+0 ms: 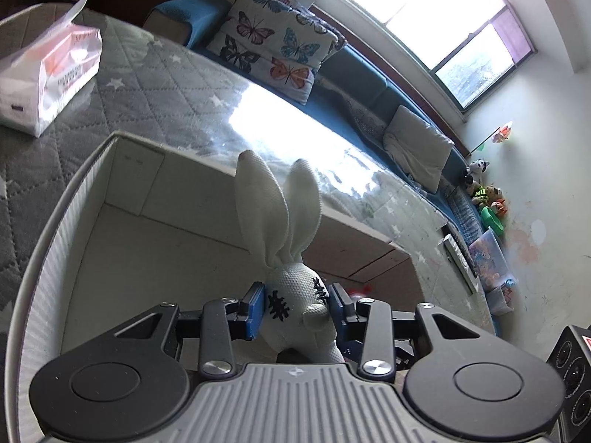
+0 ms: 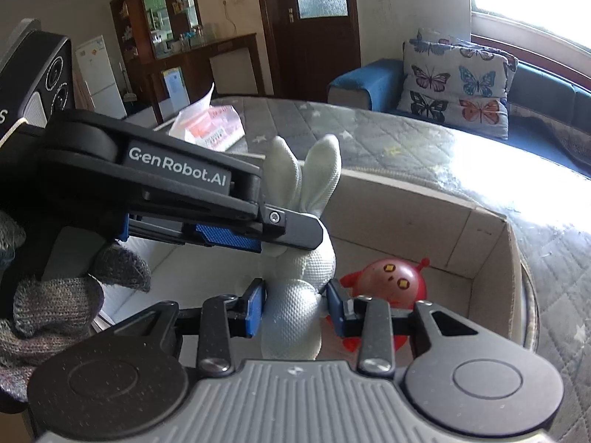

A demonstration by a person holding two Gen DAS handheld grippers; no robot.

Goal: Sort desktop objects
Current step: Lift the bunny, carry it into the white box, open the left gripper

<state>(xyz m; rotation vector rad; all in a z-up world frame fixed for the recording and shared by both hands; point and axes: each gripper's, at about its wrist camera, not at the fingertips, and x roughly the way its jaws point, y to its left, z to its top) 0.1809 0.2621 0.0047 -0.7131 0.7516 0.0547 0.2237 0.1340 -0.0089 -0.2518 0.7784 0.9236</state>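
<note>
Both grippers, left [image 1: 295, 310] and right [image 2: 295, 306], clamped on white rabbit [image 1: 291, 295] above box [image 1: 122, 229]; red toy [image 2: 391, 280] already inside, rabbit not yet released.

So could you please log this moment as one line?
left claw: shut on rabbit | right claw: shut on rabbit | over box | red toy inside

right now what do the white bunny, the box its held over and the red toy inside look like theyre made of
White bunny: knitted or woven fabric, matte; a fine mesh texture shows on body and ears, so likely stuffed cloth.
Box: plain cardboard, matte; folded flaps and a raw brown edge show.
Red toy: probably smooth plastic or rubber, glossy; highlights show on its round head.
</note>
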